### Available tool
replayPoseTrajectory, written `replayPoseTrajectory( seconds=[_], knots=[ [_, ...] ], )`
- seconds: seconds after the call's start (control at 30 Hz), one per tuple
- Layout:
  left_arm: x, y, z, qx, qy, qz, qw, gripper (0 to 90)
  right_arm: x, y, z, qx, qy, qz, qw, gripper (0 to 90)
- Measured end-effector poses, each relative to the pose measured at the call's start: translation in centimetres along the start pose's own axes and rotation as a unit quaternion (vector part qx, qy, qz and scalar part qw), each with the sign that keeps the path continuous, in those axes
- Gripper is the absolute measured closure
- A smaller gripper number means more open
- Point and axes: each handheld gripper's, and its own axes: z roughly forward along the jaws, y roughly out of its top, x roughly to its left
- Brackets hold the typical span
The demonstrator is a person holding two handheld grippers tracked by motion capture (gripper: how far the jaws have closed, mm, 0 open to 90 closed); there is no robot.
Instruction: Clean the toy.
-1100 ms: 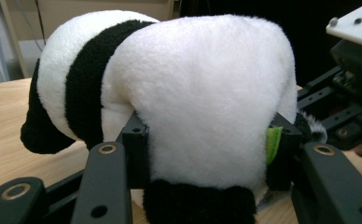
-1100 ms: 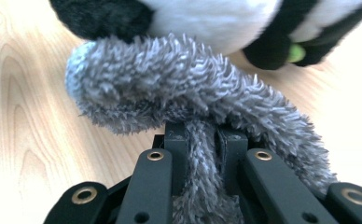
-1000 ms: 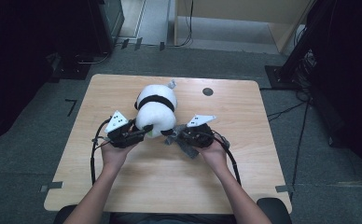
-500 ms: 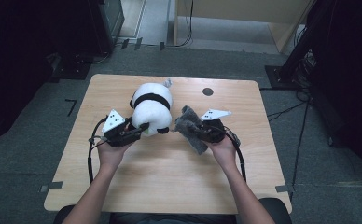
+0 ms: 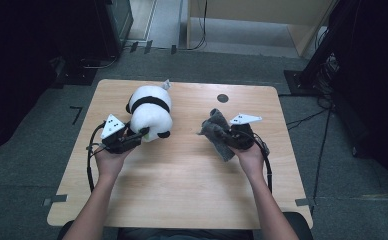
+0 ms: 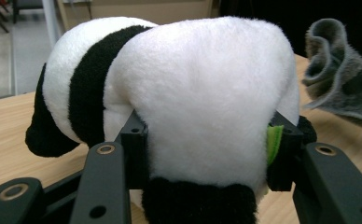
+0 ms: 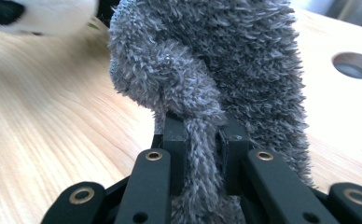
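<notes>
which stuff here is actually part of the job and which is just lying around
In the job:
- panda plush, clamped by the left gripper
- grey fuzzy cloth, pinched by the right gripper

Just there:
- table with its round hole
- tape marks on the floor

The table (image 5: 182,170) is evenly lit from above, while the surrounding floor is left dim and the side edges nearly black. In the right gripper view, the panda (image 7: 39,14) is blurred at the corner; soft shadows are cast under the grey cloth (image 7: 244,70).
</notes>
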Motion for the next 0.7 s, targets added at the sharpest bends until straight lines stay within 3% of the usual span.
replayPoseTrajectory(
  seconds=[0.2, 0.33, 0.6, 0.7],
  knots=[
    [1.8, -0.7, -0.1, 0.007, 0.014, -0.023, 0.9996, 47.0, -1.9, -0.8, -0.4, 0.002, -0.018, 0.025, 0.9995, 77.3],
    [2.7, -1.4, 0.2, 0.016, 0.027, -0.017, 0.9994, 46.9, -3.3, -1.6, -0.4, -0.007, -0.026, 0.045, 0.9986, 77.1],
    [4.4, -2.8, 1.0, 0.035, 0.031, -0.036, 0.9982, 44.8, -5.2, -2.8, 0.8, 0.02, -0.062, 0.06, 0.9961, 76.4],
    [4.6, -3.2, 1.4, 0.043, 0.029, -0.034, 0.9981, 42.8, -5.5, -3.1, 1.2, 0.027, -0.068, 0.061, 0.9954, 75.7]
  ],
)
